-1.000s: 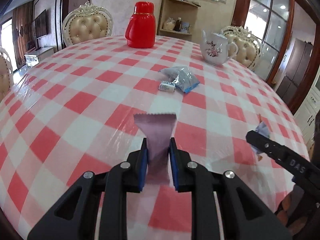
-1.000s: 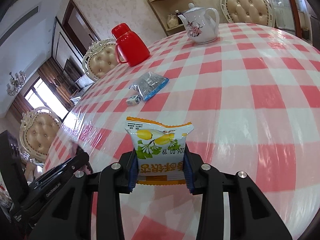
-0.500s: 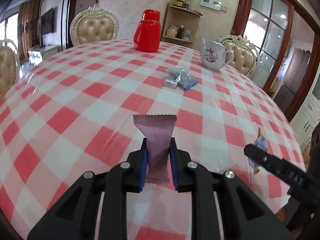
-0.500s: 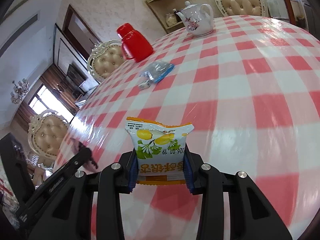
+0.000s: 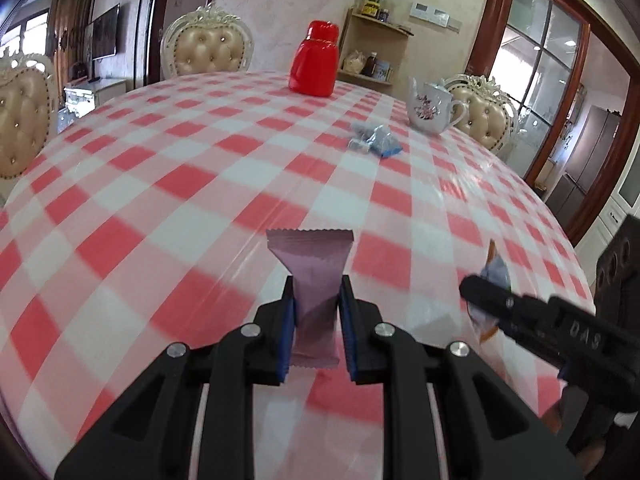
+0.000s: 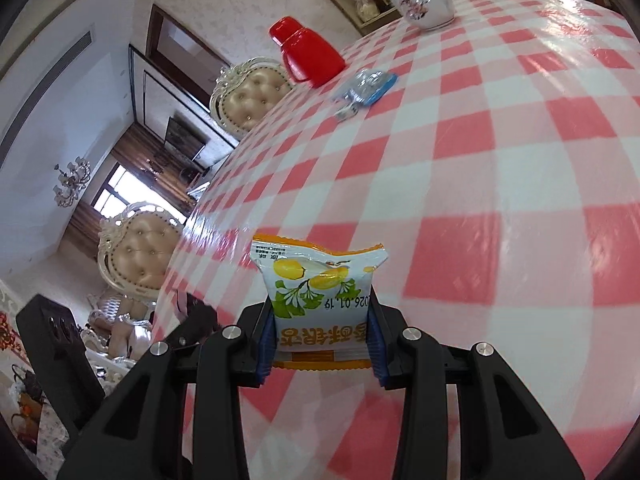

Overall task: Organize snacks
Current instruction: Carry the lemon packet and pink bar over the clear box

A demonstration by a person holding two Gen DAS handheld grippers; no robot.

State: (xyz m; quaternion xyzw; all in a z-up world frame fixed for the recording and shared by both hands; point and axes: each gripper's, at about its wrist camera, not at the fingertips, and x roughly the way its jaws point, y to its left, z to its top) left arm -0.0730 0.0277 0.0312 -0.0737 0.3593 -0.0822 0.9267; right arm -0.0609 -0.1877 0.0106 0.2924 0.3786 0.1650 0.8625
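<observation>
Round table [image 5: 168, 184] covered in red-and-white checked cloth under glossy clear film. Found resting on it, toward far side: red flask [image 5: 315, 60], upright; white floral teapot [image 5: 431, 109], upright, well apart from flask. Between them and nearer centre, blue-and-clear snack packet [image 5: 380, 140] lying flat, with small wrapped sweet [image 5: 357, 145] touching its left edge.

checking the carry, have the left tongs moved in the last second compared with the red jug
Yes. The left tongs, shut on the purple packet, have pulled back toward the near table edge: the red jug now looks smaller and farther off.
</observation>
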